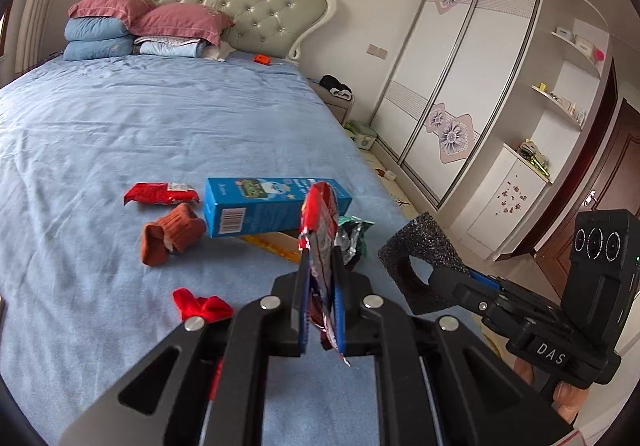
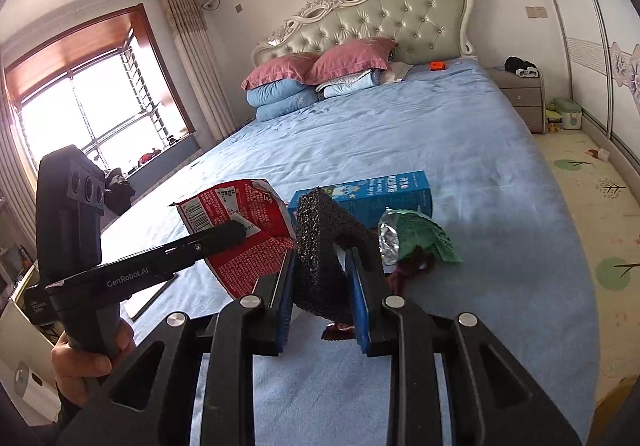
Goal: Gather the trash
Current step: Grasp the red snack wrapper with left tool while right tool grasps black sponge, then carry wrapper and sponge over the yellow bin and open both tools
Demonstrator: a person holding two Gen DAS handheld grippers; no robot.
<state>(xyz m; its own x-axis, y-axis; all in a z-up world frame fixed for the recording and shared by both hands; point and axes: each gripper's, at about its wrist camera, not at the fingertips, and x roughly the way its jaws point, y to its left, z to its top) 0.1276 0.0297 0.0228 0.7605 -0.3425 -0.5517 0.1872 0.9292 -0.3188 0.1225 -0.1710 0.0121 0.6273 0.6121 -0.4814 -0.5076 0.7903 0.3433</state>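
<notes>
My left gripper (image 1: 320,266) is shut on a torn red snack wrapper (image 1: 320,222), held upright above the blue bed; the wrapper also shows in the right wrist view (image 2: 240,230). My right gripper (image 2: 326,262) is shut on a piece of black foam (image 2: 324,246), which the left wrist view shows at right (image 1: 420,246). On the bed lie a blue carton (image 1: 264,210), a second red wrapper (image 1: 162,193), a green foil wrapper (image 2: 416,238) and a yellow flat package (image 1: 276,244) under the carton.
Brown socks (image 1: 172,234) and a red cloth (image 1: 202,306) lie on the blue bedsheet (image 1: 120,134). Pillows (image 1: 140,26) are stacked at the headboard. A nightstand (image 2: 520,98), wardrobe (image 1: 440,86) and play mat (image 2: 592,206) are right of the bed.
</notes>
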